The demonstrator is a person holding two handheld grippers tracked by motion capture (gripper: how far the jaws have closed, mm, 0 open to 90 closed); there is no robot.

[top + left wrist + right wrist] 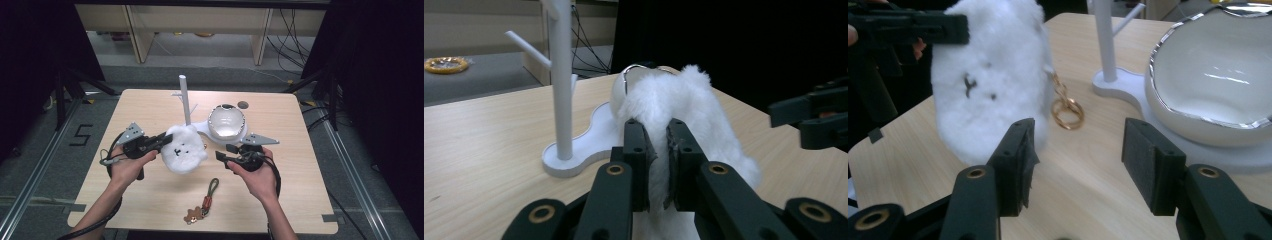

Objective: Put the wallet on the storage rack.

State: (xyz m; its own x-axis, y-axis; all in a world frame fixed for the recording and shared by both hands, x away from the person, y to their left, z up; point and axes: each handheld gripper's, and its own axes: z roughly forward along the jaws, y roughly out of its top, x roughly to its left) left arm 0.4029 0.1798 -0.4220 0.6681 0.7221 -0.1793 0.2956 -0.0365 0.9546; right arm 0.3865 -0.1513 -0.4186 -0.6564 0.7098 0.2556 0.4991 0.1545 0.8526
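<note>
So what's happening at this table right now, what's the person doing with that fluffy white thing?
A person holds a claw in each hand. The left claw is shut on the white plush keychain, holding it just in front of the white hanging stand. The right claw is open beside it with nothing between its jaws, close to the plush's gold ring. A second keychain lies on the table near the person.

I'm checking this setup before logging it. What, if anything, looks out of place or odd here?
Nothing looks damaged or spilled. The fluffy white keychain hangs pinched in the left gripper rather than on the white stand, and a second keychain lies loose near the table's front edge.
</note>
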